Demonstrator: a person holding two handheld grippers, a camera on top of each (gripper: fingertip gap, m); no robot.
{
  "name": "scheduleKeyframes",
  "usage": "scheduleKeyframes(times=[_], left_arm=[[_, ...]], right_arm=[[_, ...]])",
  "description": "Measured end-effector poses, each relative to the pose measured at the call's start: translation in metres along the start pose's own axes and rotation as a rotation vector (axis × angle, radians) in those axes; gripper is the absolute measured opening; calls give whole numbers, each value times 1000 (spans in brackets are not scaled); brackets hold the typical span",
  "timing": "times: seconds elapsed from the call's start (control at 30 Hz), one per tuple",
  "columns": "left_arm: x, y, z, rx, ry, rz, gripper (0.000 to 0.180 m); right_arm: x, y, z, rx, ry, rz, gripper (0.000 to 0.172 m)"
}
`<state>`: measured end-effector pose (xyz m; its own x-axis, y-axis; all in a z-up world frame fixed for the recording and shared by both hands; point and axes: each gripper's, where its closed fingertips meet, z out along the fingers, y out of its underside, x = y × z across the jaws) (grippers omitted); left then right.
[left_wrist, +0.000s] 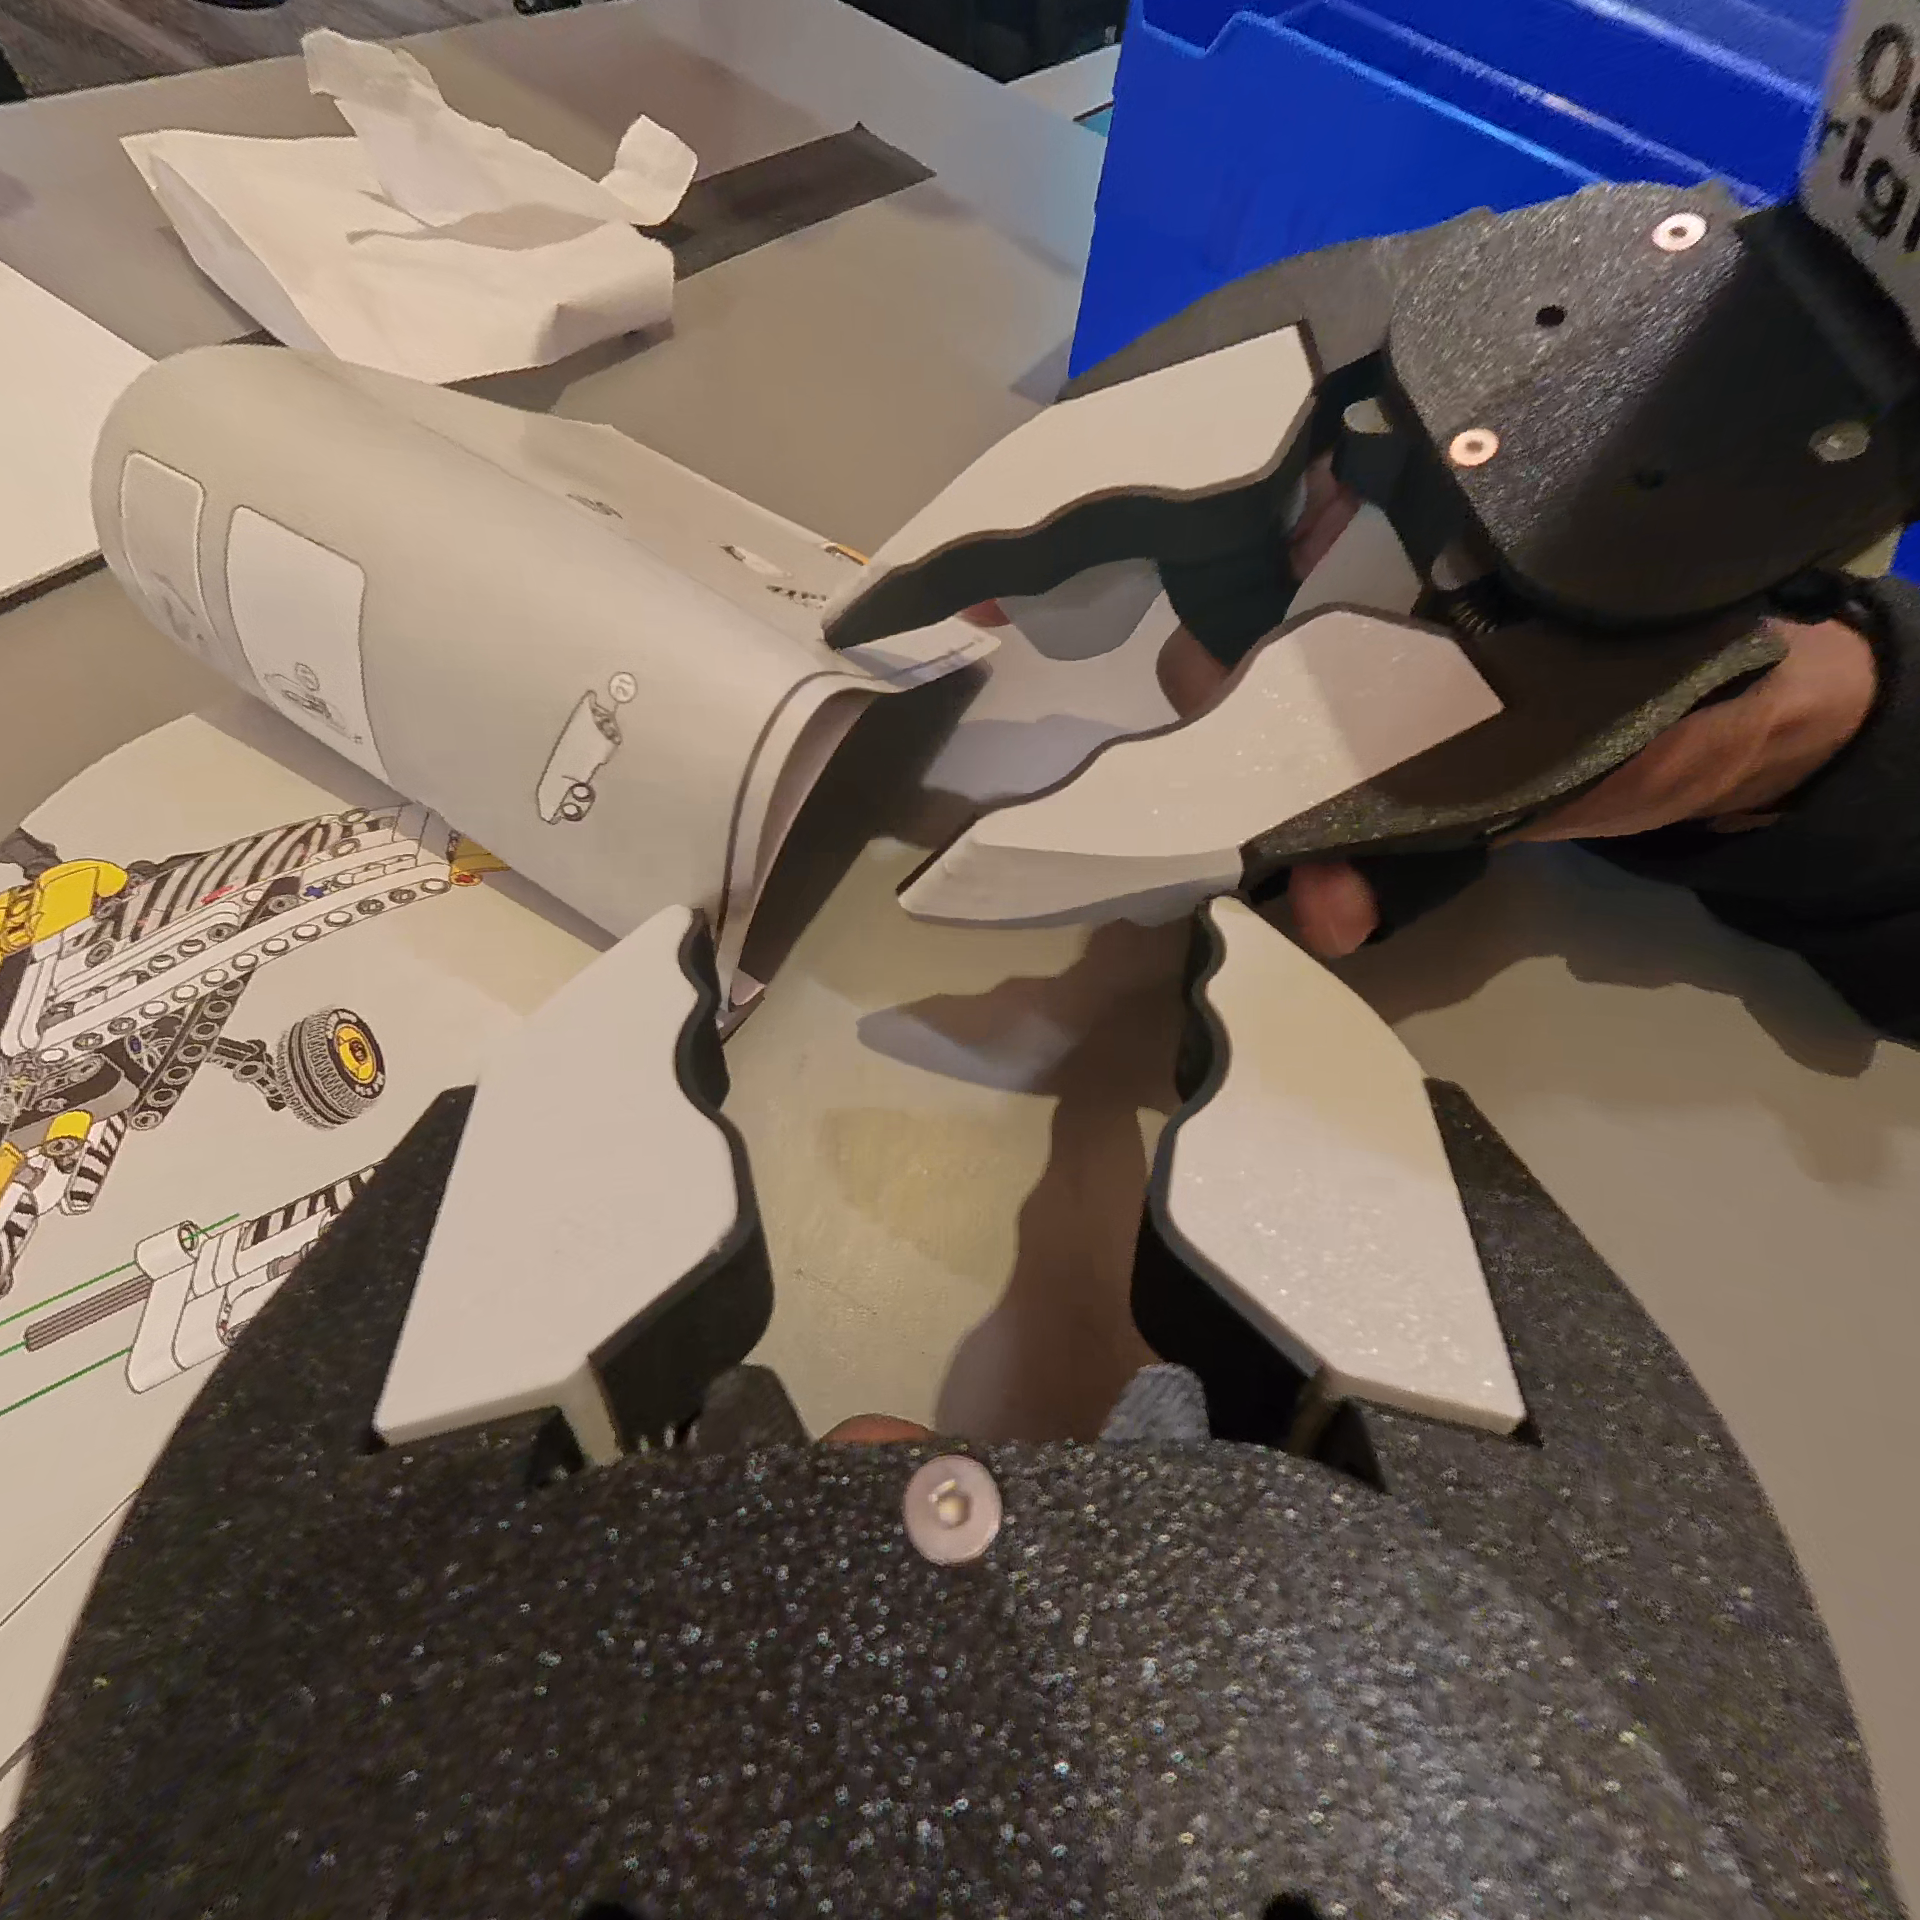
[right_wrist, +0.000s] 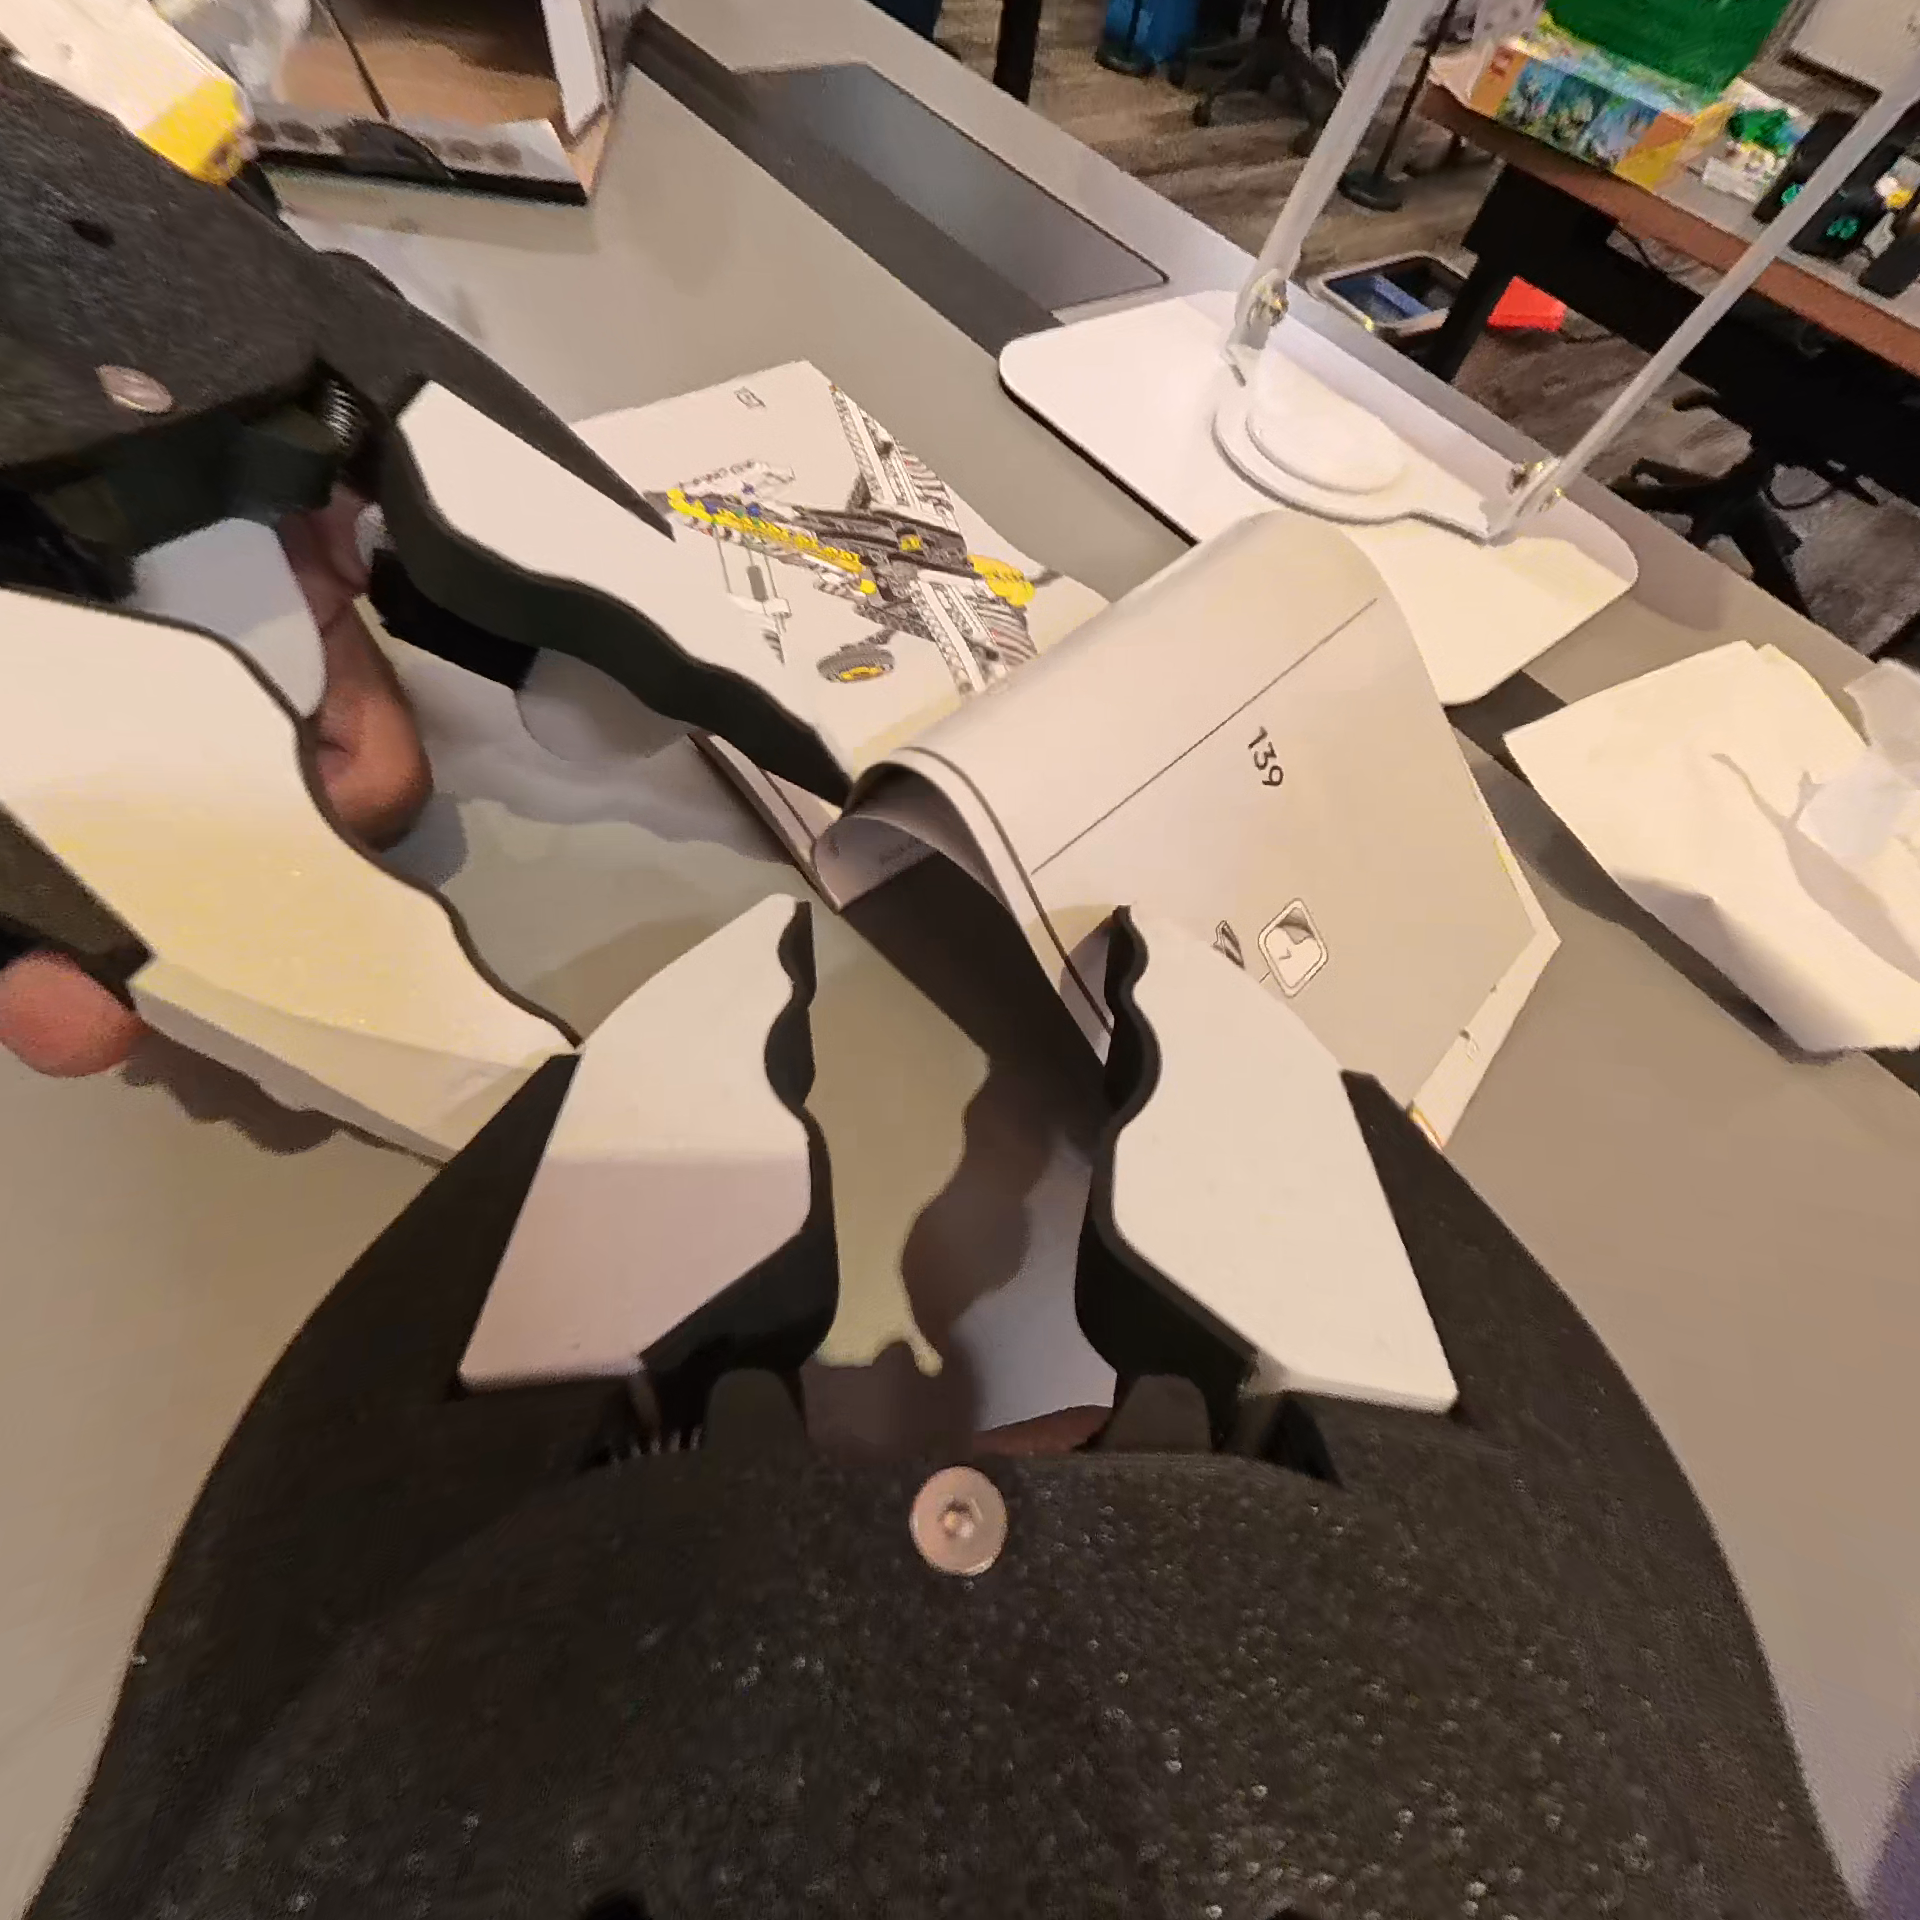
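An open instruction booklet (left_wrist: 468, 644) lies on the grey table, and a bunch of its pages curls up into an arch. It also shows in the right wrist view (right_wrist: 1195, 748). The flat page (left_wrist: 208, 987) bears a drawing of a yellow and black model. My left gripper (left_wrist: 951, 935) is open and holds nothing. Its left fingertip (left_wrist: 686, 956) touches the lower edge of the curled pages. My right gripper (right_wrist: 958, 925) is open. The curled pages' edge runs between its fingers and lies against the right finger (right_wrist: 1127, 987), and the left finger stands clear. In the left wrist view its upper fingertip (left_wrist: 862, 613) rests on the page corner.
A crumpled white paper bag (left_wrist: 416, 239) lies beyond the booklet and also shows at the right in the right wrist view (right_wrist: 1714, 831). A blue bin (left_wrist: 1403, 156) stands at the back right. A white lamp base (right_wrist: 1299, 447) and a cardboard box (right_wrist: 416, 104) sit farther back.
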<state>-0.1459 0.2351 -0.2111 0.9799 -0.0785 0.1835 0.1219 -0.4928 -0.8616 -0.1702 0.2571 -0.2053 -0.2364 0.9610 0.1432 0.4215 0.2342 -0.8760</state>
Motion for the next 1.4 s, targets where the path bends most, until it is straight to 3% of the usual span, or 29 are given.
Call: scheduleKeyframes(times=[0.7, 0.83, 1.1, 1.4], left_arm=[[10, -14, -19, 157, 60, 35, 90], [9, -14, -19, 158, 52, 33, 92], [5, -12, -15, 126, 56, -16, 98], [7, -11, -14, 119, 79, -21, 102]], right_arm=[[-24, -36, -1, 205, -158, -85, 56], [-21, -33, -1, 182, -131, -109, 58], [-5, 8, 1, -30, -6, -250, 66], [-23, 2, 11, -32, -31, -328, 70]])
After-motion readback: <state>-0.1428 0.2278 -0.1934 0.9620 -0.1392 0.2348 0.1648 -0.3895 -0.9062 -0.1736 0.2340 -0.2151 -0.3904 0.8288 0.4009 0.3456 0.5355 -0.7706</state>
